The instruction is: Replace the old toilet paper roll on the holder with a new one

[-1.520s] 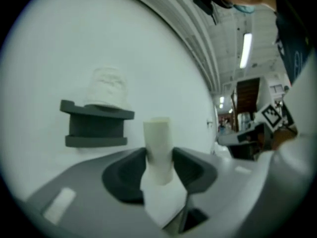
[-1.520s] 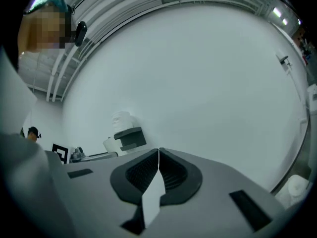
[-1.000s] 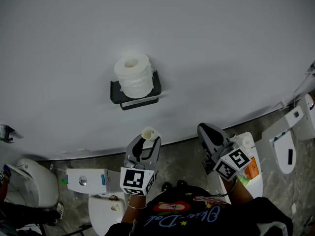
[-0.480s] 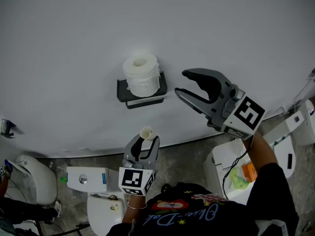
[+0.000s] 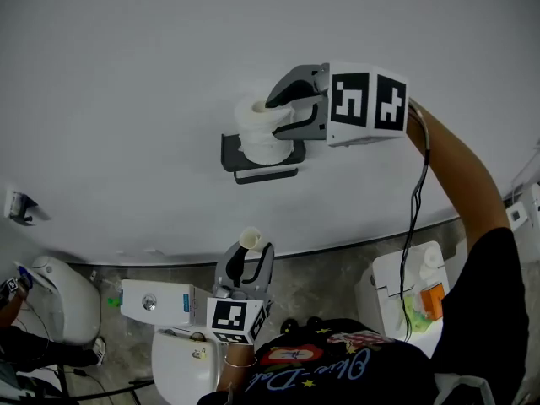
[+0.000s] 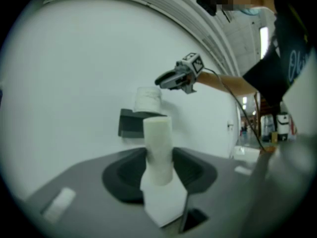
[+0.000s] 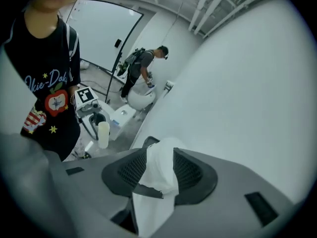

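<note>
A white toilet paper roll [image 5: 257,137] sits on the black wall holder [image 5: 240,165]. My right gripper [image 5: 274,118] reaches in from the right, and its jaws are opening with the roll [image 7: 161,170] between them. The pads do not look pressed on the roll. Low in the head view, my left gripper [image 5: 251,251] is shut on an empty cardboard tube [image 5: 250,239], which it holds upright. The left gripper view shows the tube [image 6: 158,148] in front, with the roll [image 6: 147,99], the holder [image 6: 130,124] and the right gripper [image 6: 166,81] beyond. The right gripper view catches the left gripper [image 7: 96,118] and the tube [image 7: 103,133] below.
The pale wall [image 5: 126,74] fills most of the head view. On the stone floor below stand a white toilet [image 5: 59,298], a white cistern box [image 5: 160,304] and another white fixture [image 5: 405,289] with an orange item. A person [image 7: 141,68] bends over a toilet far off.
My right gripper has risen from low at the right up to the roll on the holder, turned over and opened its jaws. The left gripper with the tube has shifted only a little.
</note>
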Demonstrator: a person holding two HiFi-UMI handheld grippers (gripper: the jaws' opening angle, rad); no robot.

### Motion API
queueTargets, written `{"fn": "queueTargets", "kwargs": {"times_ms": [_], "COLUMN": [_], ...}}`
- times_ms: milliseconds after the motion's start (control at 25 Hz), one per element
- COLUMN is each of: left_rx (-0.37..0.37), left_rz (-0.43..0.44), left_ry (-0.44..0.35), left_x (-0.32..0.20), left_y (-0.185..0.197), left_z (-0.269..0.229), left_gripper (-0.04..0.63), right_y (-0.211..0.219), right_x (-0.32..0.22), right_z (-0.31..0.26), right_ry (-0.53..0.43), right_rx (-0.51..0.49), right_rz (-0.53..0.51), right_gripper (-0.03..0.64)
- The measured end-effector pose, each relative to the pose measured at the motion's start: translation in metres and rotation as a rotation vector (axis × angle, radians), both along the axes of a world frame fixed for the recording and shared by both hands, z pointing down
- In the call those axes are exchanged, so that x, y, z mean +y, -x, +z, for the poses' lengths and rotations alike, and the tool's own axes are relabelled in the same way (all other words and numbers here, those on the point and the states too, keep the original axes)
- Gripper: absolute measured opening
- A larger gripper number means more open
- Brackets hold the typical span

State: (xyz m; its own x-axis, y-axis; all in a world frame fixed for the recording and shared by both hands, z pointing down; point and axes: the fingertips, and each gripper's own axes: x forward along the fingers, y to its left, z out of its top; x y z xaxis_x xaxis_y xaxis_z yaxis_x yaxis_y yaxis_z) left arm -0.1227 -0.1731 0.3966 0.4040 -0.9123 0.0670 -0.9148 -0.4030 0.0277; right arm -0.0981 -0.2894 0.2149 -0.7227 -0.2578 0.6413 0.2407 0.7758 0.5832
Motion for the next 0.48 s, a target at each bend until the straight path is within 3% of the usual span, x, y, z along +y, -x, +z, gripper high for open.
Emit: {"fn": "queueTargets", "kwargs": {"times_ms": [200,360,480], "left_rx": [0.008,0.014,0.021], "left_rz": [-0.037,-0.055,-0.059], "left_ry": [0.013,0.022,0.021], "left_x": [0.007,0.009,0.010], "left_y": [0.013,0.018,0.018], "left_z": [0.004,0.007,0.007], "left_gripper": [0.169,0.169,0.169], "right_y": [0.007,0.009,0.009], "right_x": [-0.017,-0.021,-0.022], "right_z": [0.020,0.028,0.032], "right_ry": [0.081,0.152,0.152], "right_rx": [0.233,0.344,0.418], "right_rz": [0.014,0.046,0.061], "right_gripper": [0.159,0.181,0.184]}}
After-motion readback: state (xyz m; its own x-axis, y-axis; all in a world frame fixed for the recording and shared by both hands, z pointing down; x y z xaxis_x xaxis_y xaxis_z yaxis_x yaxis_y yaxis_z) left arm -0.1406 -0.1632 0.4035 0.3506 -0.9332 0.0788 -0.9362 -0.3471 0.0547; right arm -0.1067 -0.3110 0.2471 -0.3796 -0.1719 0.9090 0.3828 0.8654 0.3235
